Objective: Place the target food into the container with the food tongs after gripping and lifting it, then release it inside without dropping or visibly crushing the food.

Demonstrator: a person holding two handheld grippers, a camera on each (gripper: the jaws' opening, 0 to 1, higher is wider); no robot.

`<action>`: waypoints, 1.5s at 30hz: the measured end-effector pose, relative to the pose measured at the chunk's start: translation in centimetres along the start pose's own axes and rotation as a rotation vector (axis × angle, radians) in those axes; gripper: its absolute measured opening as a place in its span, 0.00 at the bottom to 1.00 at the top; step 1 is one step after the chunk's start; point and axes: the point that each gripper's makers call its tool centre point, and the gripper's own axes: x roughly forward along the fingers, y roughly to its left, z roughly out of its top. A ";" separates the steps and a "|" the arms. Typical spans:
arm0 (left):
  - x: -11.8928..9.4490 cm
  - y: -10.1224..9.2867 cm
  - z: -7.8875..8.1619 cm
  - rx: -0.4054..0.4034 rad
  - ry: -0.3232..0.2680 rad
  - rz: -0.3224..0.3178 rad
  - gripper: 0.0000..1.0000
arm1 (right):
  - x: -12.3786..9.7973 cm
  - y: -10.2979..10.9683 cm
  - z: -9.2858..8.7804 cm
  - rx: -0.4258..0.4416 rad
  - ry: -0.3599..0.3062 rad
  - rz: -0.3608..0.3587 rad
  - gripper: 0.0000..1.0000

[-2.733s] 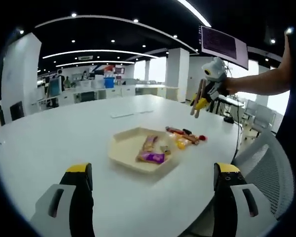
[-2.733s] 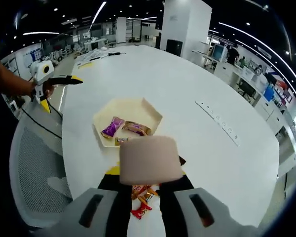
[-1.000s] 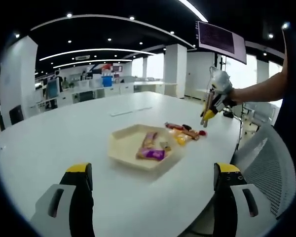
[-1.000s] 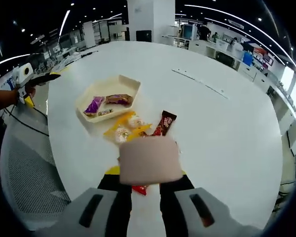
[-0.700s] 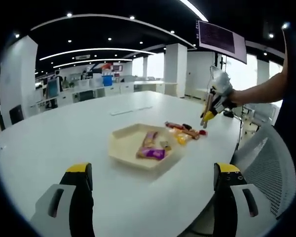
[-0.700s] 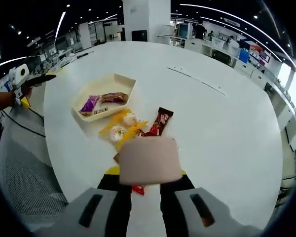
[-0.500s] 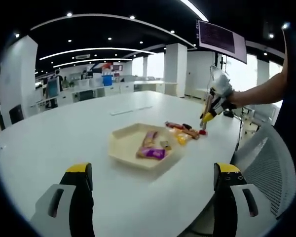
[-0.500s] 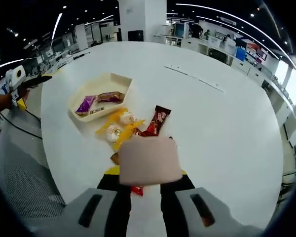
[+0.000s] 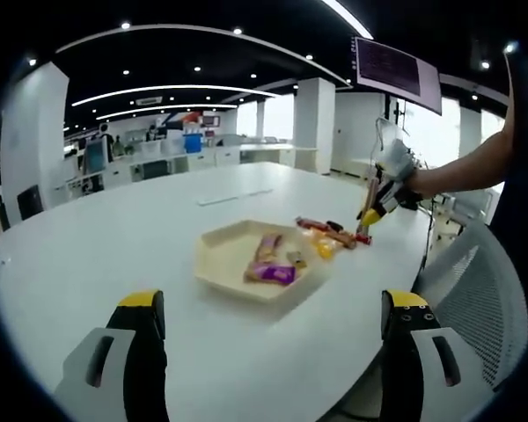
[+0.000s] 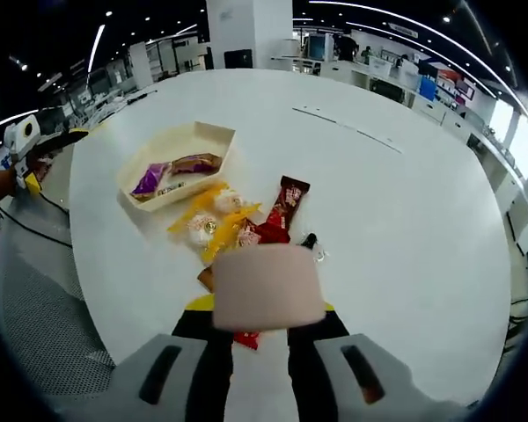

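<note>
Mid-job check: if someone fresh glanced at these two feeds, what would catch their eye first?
Probably the bright heap of wrapped snacks on the white table, beside the cream tray that already holds a few packets. Next, the right claw hanging just above that heap, seen from the left gripper view, while the left claw stands wide open near the table edge.

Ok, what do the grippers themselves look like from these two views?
The left gripper has black jaws with yellow tips on grey housings. The right gripper has black jaws on grey housings, yellow near the tips, behind a pinkish-beige block. From the left gripper view its body is white.
</note>
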 end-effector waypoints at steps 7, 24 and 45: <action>0.0 0.0 0.0 0.003 0.003 0.002 1.00 | 0.4 0.1 -0.1 0.036 -0.008 0.004 0.23; 0.1 -0.1 -0.2 0.000 0.013 -0.003 1.00 | 0.2 0.6 0.2 -0.023 -0.044 0.012 0.14; 0.1 0.0 -0.1 -0.006 0.007 0.001 0.99 | -2.2 -0.6 3.9 -0.063 -0.080 0.021 0.13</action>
